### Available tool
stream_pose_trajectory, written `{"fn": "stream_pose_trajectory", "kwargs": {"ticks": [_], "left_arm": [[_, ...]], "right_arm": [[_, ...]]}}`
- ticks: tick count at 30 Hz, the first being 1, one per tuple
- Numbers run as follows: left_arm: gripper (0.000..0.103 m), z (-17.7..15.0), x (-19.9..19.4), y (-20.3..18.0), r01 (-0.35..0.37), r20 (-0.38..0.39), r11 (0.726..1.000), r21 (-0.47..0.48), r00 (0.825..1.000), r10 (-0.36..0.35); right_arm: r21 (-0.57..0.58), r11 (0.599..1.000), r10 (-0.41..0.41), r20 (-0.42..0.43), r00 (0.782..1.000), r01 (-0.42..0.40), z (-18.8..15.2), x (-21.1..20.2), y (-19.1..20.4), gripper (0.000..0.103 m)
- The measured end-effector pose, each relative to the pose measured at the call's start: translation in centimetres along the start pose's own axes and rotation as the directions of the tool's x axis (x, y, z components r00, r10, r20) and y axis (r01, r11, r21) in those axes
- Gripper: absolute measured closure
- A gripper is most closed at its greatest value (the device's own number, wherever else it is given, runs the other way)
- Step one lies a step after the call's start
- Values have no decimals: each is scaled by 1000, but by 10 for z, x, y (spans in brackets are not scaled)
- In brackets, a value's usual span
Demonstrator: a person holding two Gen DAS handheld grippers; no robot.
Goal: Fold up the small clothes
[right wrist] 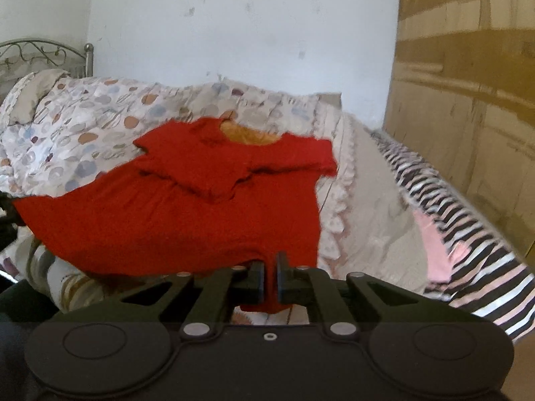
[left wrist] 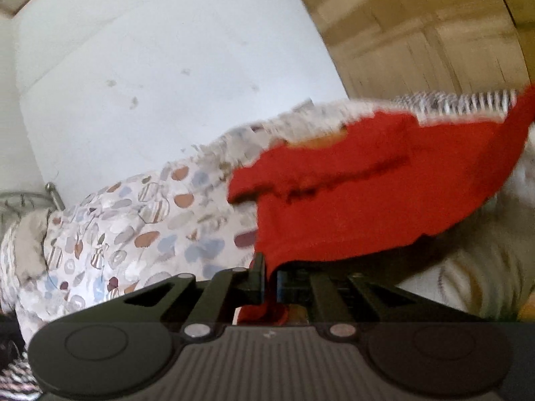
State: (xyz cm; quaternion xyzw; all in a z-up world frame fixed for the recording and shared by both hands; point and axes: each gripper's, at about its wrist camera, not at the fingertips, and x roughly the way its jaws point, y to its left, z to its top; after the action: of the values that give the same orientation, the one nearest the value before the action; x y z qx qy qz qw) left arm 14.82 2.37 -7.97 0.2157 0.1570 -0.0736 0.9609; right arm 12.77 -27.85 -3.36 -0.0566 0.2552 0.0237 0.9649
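A small red garment (right wrist: 187,207) with short sleeves lies spread over a bed, its neck opening at the far end and both sleeves folded in across the chest. My right gripper (right wrist: 271,277) is shut on the garment's near hem, close to its right corner. My left gripper (left wrist: 271,280) is shut on the hem of the same red garment (left wrist: 351,193), which is lifted and stretched in front of the left wrist camera. The left wrist view is tilted and blurred.
The bed has a quilt with coloured dots (right wrist: 87,123), a frilled edge (right wrist: 337,207) and a black-and-white striped cloth (right wrist: 468,234) along its right side. A metal headboard (right wrist: 36,53) stands at the far left. A white wall (right wrist: 234,33) and wooden wardrobe (right wrist: 468,100) lie behind.
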Motion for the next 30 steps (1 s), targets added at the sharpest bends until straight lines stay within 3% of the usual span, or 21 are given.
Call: {"fn": "stream_pose_trajectory", "kwargs": {"ticks": [6, 13, 18, 24, 30], "left_arm": [[98, 41, -25, 17, 24, 124, 996, -88, 992, -13], [99, 69, -57, 39, 64, 185, 974, -219, 983, -23], [99, 72, -109, 46, 62, 232, 976, -207, 973, -13], [99, 74, -168, 53, 70, 214, 966, -247, 977, -16], [99, 76, -169, 57, 94, 159, 957, -275, 986, -51]], "right_arm": [[38, 999, -26, 150, 988, 20, 17, -27, -4, 99], [59, 998, -28, 263, 964, 13, 33, -65, -14, 99], [46, 999, -5, 305, 952, -10, 40, -115, -31, 99], [3, 1000, 22, 319, 948, -24, 43, -179, -33, 99], [24, 999, 27, 273, 962, -35, 37, -186, -30, 99]]}}
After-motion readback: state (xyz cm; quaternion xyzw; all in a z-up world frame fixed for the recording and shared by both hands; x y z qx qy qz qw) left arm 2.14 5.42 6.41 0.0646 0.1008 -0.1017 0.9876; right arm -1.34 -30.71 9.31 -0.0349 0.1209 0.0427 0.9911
